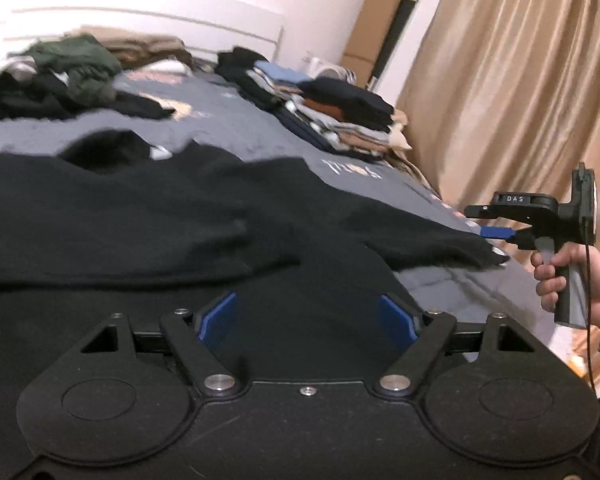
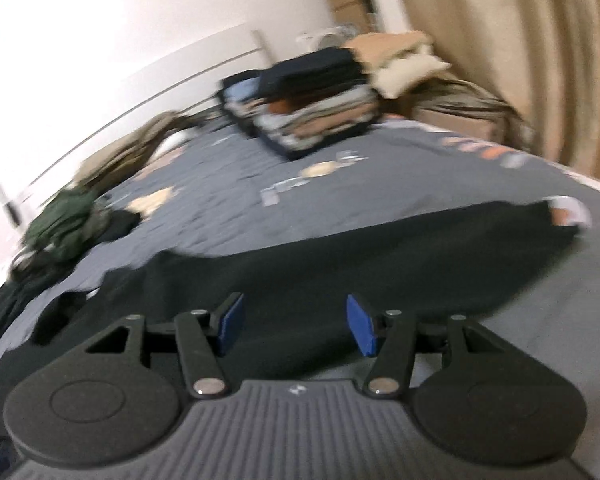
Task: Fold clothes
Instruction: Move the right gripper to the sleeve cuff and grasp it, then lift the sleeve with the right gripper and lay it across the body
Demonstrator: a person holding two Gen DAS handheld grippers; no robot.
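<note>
The black garment (image 1: 140, 216) lies spread flat across the grey bed cover (image 1: 236, 120); it looks soft and limp, best pinched at a hem or sleeve end. Both the left gripper (image 1: 308, 320) and right gripper (image 2: 296, 326) hover with jaws spread, empty. Only the left wrist view shows the person's hand (image 1: 580, 280) on the right gripper's handle by the sleeve end.

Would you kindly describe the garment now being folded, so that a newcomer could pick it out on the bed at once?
Start from the bed with the grey printed cover. A neat stack of folded clothes sits along the curtain side and a loose heap lies by the headboard. The black long-sleeved top lies nearest, in front of both grippers; it alone is spread flat, one sleeve reaching toward the bed's edge.
</note>
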